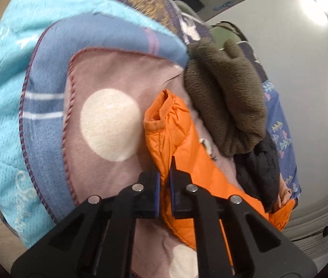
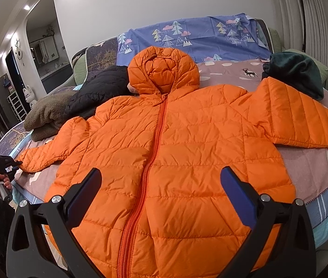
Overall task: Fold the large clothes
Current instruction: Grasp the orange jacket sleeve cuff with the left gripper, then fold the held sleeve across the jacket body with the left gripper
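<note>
An orange hooded puffer jacket (image 2: pixel 175 153) lies face up on the bed, zipped, with both sleeves spread out. My left gripper (image 1: pixel 164 180) is shut on the cuff end of the jacket's left-hand sleeve (image 1: pixel 175 139); it also shows at the far left of the right wrist view (image 2: pixel 13 163), pinching that sleeve's tip. My right gripper (image 2: pixel 161 185) is open and empty, hovering over the jacket's lower front, its fingers either side of the zipper (image 2: pixel 150 162).
A pink spotted blanket (image 2: pixel 307 162) covers the bed. A brown fleece garment (image 2: pixel 48 113) and a black puffer jacket (image 2: pixel 99 92) lie at the left, a dark green garment (image 2: pixel 296 71) at the back right. A blue tree-print sheet (image 2: pixel 187 37) lies behind.
</note>
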A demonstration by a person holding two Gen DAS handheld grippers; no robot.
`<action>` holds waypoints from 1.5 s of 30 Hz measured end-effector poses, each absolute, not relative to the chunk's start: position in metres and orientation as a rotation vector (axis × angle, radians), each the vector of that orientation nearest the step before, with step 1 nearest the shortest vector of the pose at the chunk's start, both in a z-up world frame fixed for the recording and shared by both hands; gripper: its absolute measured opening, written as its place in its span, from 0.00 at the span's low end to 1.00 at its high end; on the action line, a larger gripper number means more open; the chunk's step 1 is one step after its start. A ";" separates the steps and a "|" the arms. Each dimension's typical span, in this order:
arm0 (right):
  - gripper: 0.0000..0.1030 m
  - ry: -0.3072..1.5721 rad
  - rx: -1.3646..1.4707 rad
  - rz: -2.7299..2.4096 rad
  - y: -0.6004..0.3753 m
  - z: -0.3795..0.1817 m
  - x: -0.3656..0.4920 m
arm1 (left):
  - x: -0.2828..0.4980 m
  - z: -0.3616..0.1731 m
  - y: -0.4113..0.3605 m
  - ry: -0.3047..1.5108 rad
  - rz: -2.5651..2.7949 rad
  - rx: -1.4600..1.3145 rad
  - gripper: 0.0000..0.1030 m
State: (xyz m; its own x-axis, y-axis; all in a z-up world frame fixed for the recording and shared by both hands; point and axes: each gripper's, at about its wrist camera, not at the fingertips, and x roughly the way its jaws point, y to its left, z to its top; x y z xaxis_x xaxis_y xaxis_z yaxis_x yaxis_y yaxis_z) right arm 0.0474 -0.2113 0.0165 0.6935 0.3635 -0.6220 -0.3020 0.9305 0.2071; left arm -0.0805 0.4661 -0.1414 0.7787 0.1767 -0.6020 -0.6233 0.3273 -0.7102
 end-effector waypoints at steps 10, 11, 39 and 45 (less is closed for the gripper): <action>0.99 0.757 0.256 0.618 -0.188 0.023 0.057 | -0.063 -0.048 0.418 0.338 0.353 -0.960 0.05; 0.99 0.759 0.269 0.639 -0.185 0.025 0.058 | -0.062 -0.040 0.411 0.327 0.328 -0.948 0.05; 0.99 0.989 0.664 0.870 -0.182 0.018 0.118 | 0.038 -0.032 0.072 0.632 -0.395 -0.539 0.05; 0.99 1.027 0.709 0.793 -0.221 -0.005 0.126 | 0.046 -0.056 0.027 0.715 -0.448 -0.460 0.05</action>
State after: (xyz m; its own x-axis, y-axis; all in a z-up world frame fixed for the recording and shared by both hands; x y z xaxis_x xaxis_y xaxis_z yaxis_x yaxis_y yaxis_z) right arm 0.1258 -0.2212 -0.0045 0.3012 0.8363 -0.4581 -0.2312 0.5301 0.8158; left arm 0.0461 0.0267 -0.0563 0.6704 -0.5345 -0.5146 0.2299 0.8091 -0.5409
